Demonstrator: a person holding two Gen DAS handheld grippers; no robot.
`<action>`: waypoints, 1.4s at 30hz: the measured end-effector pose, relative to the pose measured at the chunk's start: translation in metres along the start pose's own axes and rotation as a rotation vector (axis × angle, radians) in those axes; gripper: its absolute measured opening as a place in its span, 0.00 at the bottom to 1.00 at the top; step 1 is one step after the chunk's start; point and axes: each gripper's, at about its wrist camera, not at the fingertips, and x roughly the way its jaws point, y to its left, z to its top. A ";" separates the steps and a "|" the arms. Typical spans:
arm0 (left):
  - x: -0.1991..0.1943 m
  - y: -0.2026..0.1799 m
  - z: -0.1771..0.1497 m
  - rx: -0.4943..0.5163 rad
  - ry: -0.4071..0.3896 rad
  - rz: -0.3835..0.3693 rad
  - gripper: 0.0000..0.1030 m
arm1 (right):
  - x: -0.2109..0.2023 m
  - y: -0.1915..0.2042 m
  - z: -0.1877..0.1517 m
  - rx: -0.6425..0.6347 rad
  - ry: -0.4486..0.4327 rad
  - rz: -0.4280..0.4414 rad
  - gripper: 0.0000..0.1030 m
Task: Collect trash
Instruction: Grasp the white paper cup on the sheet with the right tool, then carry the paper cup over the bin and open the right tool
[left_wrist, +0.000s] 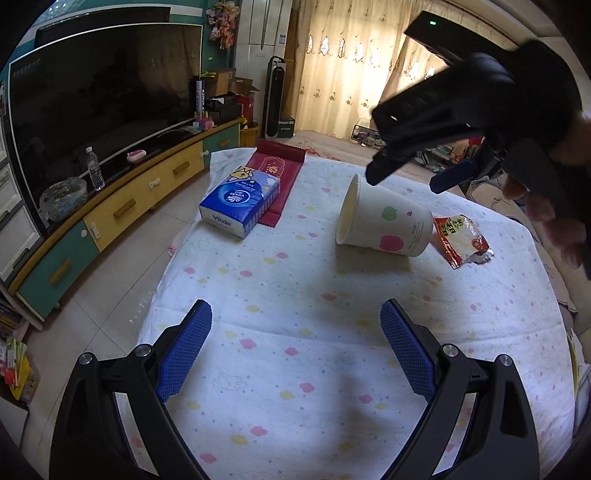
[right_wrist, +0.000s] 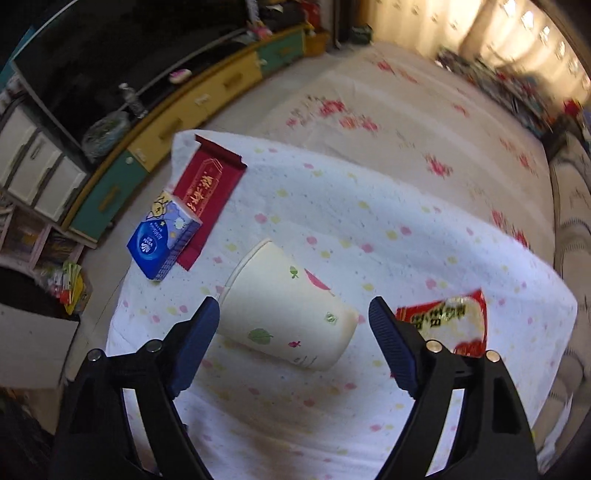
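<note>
Blue tissue pack (left_wrist: 239, 199) reads "Vinda", half on a red envelope (left_wrist: 279, 173) with gold characters. Paper cup (right_wrist: 284, 314) lies tipped on the table (left_wrist: 295, 295), snack wrapper (left_wrist: 461, 240) just beside it. Right gripper (right_wrist: 291, 325) hovers spread wide over the cup; left gripper (left_wrist: 295, 325) wide too, empty.

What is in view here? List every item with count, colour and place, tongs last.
Paper cup on its side: 1, cream with leaf and fruit prints, mid-cloth.
Crumpled snack wrapper: 1, red and white, beside the cup's base.
Soft tissue pack: 1, blue, left on cloth, partly on the envelope.
Flat paper envelope: 1, dark red, far left corner.
Dotted tablecloth: 1, white.
Plastic water bottle: 1, clear, TV cabinet.
Left tongs: open, empty.
Right tongs: open, over the cup.
</note>
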 end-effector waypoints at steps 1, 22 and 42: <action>0.000 0.000 0.000 0.000 0.000 -0.004 0.89 | 0.002 0.001 -0.001 0.027 0.013 -0.009 0.83; -0.009 -0.012 -0.003 0.008 0.003 -0.087 0.89 | 0.027 0.009 -0.011 0.212 0.048 -0.061 0.79; -0.008 -0.032 -0.006 0.111 -0.029 -0.085 0.89 | -0.098 -0.167 -0.212 0.156 -0.329 -0.315 0.79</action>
